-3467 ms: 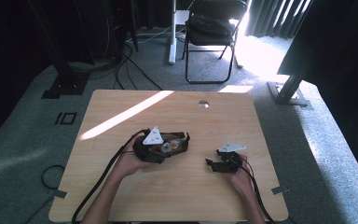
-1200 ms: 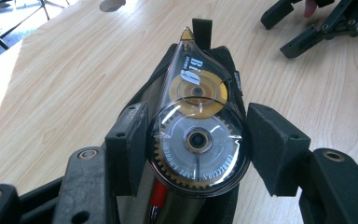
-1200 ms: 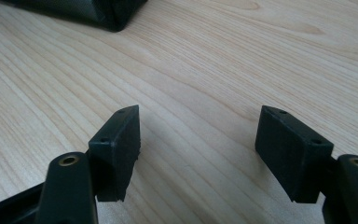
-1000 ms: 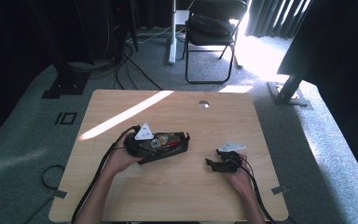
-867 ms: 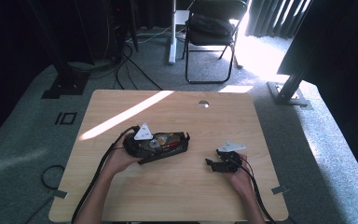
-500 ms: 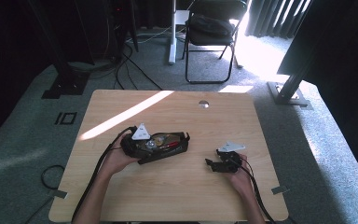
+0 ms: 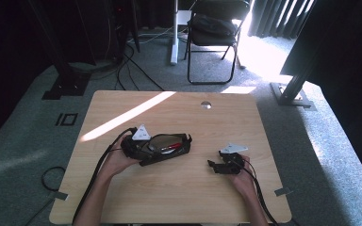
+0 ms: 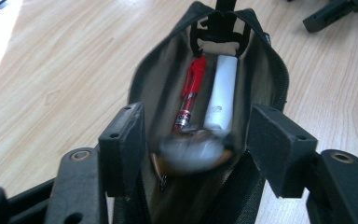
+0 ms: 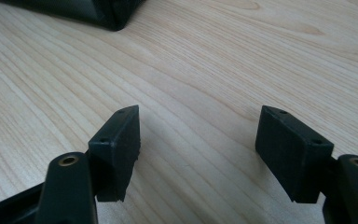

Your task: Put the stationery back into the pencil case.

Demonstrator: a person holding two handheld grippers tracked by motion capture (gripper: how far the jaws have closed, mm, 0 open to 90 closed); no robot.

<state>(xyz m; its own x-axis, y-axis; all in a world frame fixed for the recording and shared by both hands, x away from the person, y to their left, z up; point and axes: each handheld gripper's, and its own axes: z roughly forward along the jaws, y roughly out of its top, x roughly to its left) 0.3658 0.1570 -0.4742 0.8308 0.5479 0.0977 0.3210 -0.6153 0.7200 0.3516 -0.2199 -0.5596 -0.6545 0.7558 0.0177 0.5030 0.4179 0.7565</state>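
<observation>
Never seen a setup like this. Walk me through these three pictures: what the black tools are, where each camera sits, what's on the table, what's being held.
A person sits at a wooden table with a hand-held gripper in each hand: a black two-jaw tool. One picture looks down from above; the other two come from cameras riding on each tool.

The left hand-held gripper has its jaws spread at the mouth of an open dark pouch. Inside lie a red pen and a white tube; a blurred object sits between the jaws, so I can't tell whether it is gripped.

The right hand-held gripper is open over bare wood.

Hand-held gripper jaws spread, above bare wooden table
</observation>
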